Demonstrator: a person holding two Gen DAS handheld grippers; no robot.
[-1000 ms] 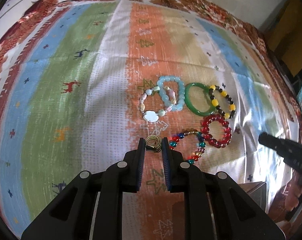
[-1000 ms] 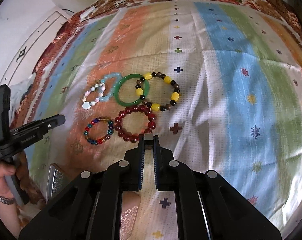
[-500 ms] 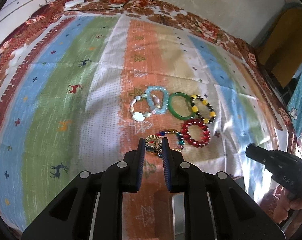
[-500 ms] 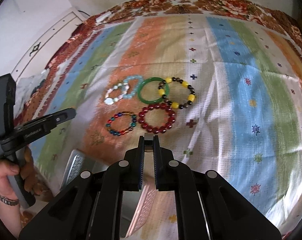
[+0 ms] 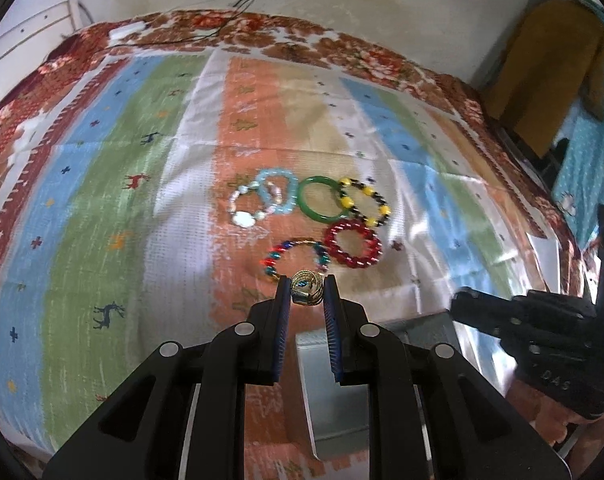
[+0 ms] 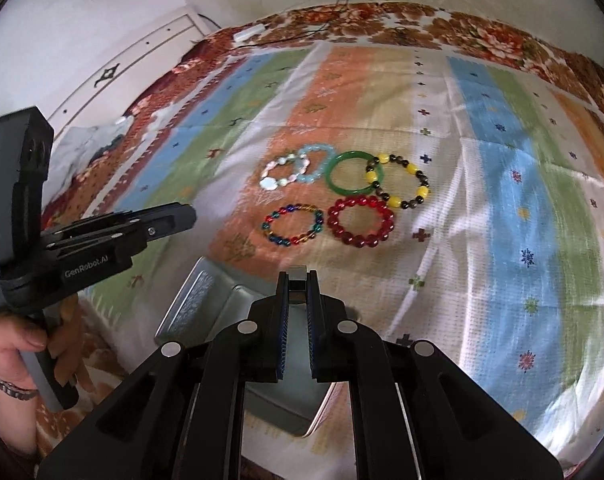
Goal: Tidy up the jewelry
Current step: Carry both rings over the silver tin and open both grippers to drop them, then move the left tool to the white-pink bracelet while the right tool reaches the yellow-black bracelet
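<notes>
- Near the bed's front edge, left claw [image 5: 306, 294] is clamped on a gold ring [image 5: 307, 293], raised above the cloth.
- Judged step: carry it over the open tin [image 6: 262, 344], lower it inside, then let go.
- Right claw [image 6: 298, 280] pinches the tin's lid [image 6: 297, 273], steadying it.
- Six bracelets [image 6: 344, 196] lie mid-bed, beyond both claws.

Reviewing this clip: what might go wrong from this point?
1. The gold ring is pinched only at the left tool fingertips; it may slip onto the cloth.
2. The right tool grips the metal tin by its rim; it may tilt during the drop.
</notes>
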